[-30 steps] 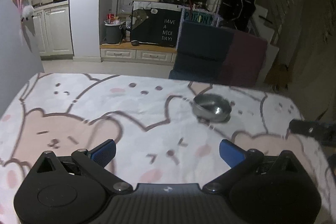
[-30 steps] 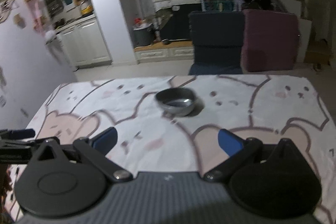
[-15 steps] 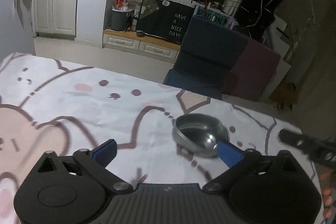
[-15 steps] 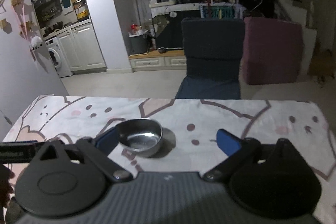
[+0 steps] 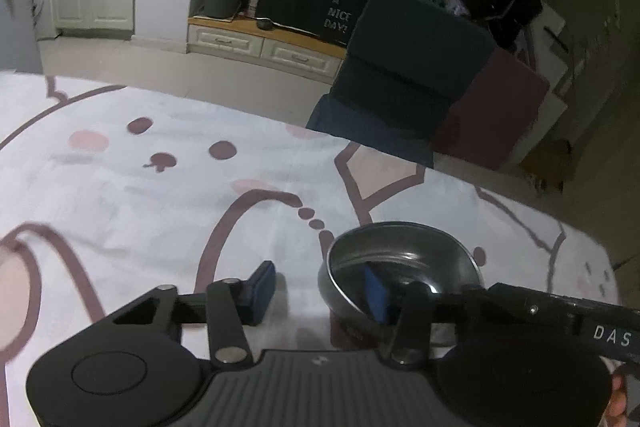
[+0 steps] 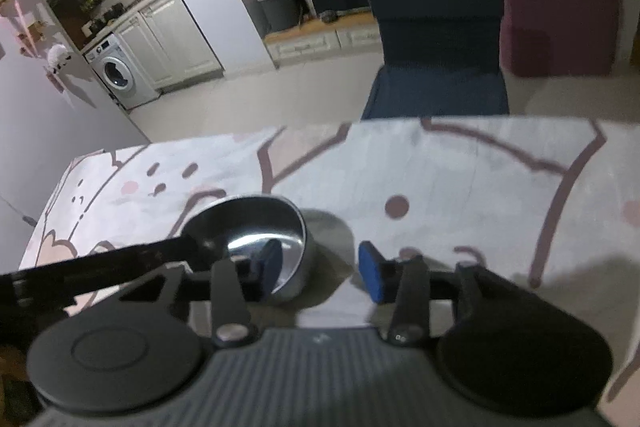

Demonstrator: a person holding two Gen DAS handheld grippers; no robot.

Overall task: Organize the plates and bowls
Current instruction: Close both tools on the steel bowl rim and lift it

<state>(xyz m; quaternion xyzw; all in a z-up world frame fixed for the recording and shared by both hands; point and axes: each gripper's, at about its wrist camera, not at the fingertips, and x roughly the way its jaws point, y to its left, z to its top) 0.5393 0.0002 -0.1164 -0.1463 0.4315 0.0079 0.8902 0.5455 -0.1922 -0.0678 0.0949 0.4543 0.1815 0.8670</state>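
A small steel bowl (image 5: 400,247) (image 6: 248,223) stands upright on the cartoon-print tablecloth (image 5: 160,207) (image 6: 480,187). My left gripper (image 5: 318,293) straddles the bowl's left wall, with its right pad dipped inside and its left pad out on the cloth. Its jaws are closing, and a gap still shows between the outer pad and the wall. My right gripper (image 6: 320,269) straddles the opposite wall, left pad inside, right pad outside. It is closing too, with the outer pad clear of the steel. Each view shows the other gripper's black finger reaching into the bowl.
The table's far edge runs just beyond the bowl. Behind it stand a dark blue chair (image 5: 400,67) (image 6: 436,27) and a maroon block (image 5: 492,115) (image 6: 560,19). White cabinets and a washing machine (image 6: 116,75) line the far left wall.
Both grippers came forward and down onto the bowl from either side. Their jaws narrowed from wide open, and one finger of each now sits inside the bowl.
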